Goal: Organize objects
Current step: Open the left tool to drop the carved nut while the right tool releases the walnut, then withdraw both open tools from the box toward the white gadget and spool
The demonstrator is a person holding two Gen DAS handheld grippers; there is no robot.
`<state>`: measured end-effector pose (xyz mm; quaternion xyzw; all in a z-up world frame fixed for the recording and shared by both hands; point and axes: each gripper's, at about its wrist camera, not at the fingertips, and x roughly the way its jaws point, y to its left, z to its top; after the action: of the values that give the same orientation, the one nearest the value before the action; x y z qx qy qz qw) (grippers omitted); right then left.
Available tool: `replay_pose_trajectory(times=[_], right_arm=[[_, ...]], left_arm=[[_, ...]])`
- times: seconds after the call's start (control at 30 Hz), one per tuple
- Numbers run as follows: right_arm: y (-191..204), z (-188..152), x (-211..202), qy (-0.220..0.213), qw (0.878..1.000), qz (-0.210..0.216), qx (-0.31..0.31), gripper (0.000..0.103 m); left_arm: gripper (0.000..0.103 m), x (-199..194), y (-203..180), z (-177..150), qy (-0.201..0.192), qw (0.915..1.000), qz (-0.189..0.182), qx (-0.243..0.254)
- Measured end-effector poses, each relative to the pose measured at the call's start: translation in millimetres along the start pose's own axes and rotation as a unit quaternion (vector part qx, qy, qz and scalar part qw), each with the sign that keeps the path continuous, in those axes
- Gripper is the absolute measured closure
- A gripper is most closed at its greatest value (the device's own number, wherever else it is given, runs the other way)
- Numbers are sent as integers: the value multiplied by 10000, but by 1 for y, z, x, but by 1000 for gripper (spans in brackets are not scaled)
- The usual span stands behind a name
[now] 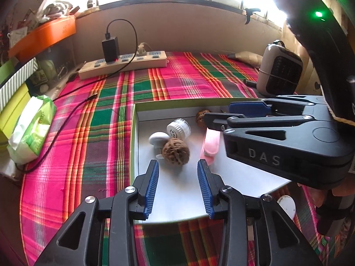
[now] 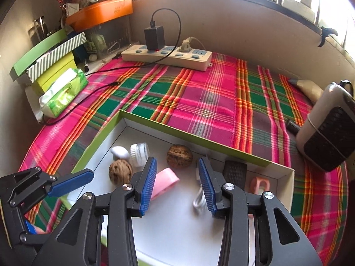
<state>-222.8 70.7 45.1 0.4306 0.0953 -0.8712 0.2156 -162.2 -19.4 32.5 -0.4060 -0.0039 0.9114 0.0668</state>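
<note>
**Both grippers empty over the green-rimmed tray**

Over the shallow white tray with the lime-green rim (image 2: 221, 146), which lies on the pink-and-green plaid cloth (image 2: 199, 93), both tools hang with nothing between their pads; the left gripper (image 1: 178, 185) has its blue ribbed pads apart just short of the rough brown walnut (image 1: 175, 151), and the right gripper (image 2: 176, 185) stands likewise parted above the tray's middle.

Near the tray's left wall the walnut touches a small white mushroom-shaped piece (image 1: 158, 137); just behind them lies a little white screw-top jar (image 1: 178, 128) on its side; a second, darker walnut (image 2: 179, 156) sits by the far wall; a flat pink plastic clip (image 2: 165, 182) lies between the two nuts; a white coiled cable (image 2: 199, 196), a dark grid-textured block (image 2: 234, 173) and a salmon-pink ring-shaped piece (image 2: 259, 184) fill the right end.

The walnuts look light, hard and round, so likely to roll out of a shallow pinch; a grip across the widest part should serve; the jar, smooth and lying down, seems best taken across its ends or ribbed cap; the cable is limp and would probably trail.
</note>
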Motion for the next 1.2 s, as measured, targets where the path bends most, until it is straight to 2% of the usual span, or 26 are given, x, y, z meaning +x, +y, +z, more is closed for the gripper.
replay_pose_trajectory(times=[0.7, 0.97, 1.07, 1.2], right_arm=[[11, -49, -67, -668, 9971, -169, 310, 61], [4, -81, -90, -917, 9938, -352, 528, 61], [-2, -95, -98, -1015, 9916, -403, 689, 54], [-4, -110, -101, -972, 9910, -514, 757, 53]], left_arm=[[68, -44, -5, -33, -259, 9996, -95, -93], [68, -51, -6, -49, -275, 9988, -374, -165], [67, -51, -10, -53, -228, 9981, -551, -151], [64, -49, -21, -57, -180, 9972, -730, -56]])
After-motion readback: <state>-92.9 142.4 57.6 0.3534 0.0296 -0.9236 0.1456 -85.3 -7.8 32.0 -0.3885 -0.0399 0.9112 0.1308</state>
